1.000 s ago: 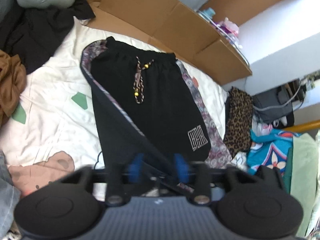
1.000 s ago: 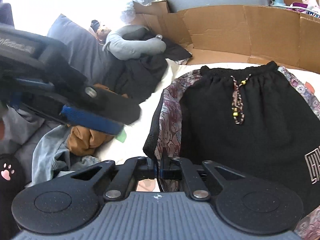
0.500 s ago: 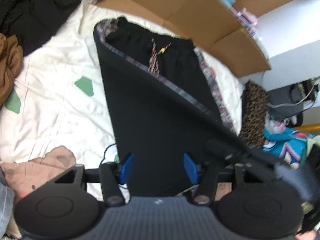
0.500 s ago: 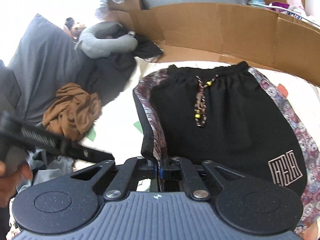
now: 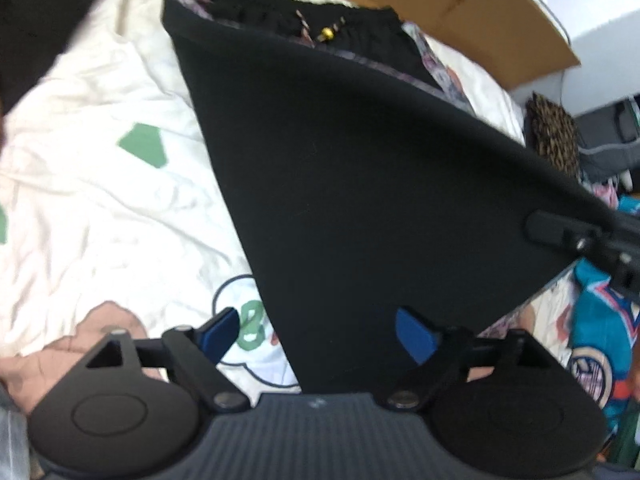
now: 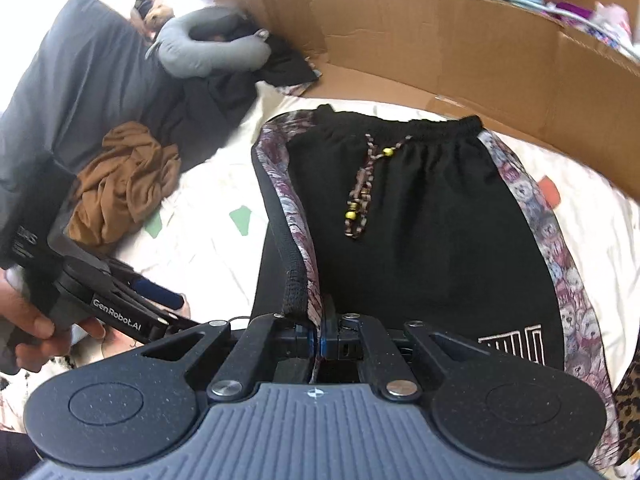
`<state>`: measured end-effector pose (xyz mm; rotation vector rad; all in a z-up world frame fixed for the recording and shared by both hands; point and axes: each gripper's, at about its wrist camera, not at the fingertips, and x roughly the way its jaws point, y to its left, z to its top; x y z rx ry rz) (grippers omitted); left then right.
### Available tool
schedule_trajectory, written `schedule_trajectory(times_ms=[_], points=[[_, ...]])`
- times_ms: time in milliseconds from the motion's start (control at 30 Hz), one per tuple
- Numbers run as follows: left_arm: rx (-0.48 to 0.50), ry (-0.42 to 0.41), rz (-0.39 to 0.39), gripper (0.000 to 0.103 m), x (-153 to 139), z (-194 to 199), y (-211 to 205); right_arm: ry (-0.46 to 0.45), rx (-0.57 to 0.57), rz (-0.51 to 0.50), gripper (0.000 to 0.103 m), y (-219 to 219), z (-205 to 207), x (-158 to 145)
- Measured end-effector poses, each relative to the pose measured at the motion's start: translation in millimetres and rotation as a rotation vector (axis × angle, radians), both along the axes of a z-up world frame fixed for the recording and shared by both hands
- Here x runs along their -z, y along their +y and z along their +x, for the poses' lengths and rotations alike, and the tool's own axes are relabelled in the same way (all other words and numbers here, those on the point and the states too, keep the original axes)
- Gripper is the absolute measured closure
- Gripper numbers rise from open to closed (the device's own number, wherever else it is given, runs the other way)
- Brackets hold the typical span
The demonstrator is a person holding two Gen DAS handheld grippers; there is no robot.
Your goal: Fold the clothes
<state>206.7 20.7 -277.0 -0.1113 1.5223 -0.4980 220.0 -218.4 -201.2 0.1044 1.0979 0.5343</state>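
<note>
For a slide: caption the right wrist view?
Right gripper clamped on black shorts' hem, lifted over the bedsheet.

"GenRobot.AI" printed white on left gripper (image 6: pixel 160 308) body. White emblem on black shorts (image 6: pixel 420 240) unreadable.

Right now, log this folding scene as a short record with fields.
garment: black shorts with patterned side stripes, spread on a white bedsheet
drawstring: beaded cord lying on the front below the waistband
right gripper: shut on the shorts' left hem edge, lifting it over
left gripper: jaws just opened wide, pads not pressing on the cloth between them
nearby: brown garment, cardboard behind
</note>
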Motion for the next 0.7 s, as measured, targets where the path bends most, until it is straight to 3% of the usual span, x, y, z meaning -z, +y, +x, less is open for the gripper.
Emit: schedule_trajectory(times_ms=[433,700], points=[[0.081,0.002,0.048,0.014,55,-7,-18,-0.047,0.22,0.233,0.102,-102,-34,50],[0.138,-0.027,0.065,0.014,67,-15,-33,-0.062,0.367,0.264,0.102,-157,-54,81]])
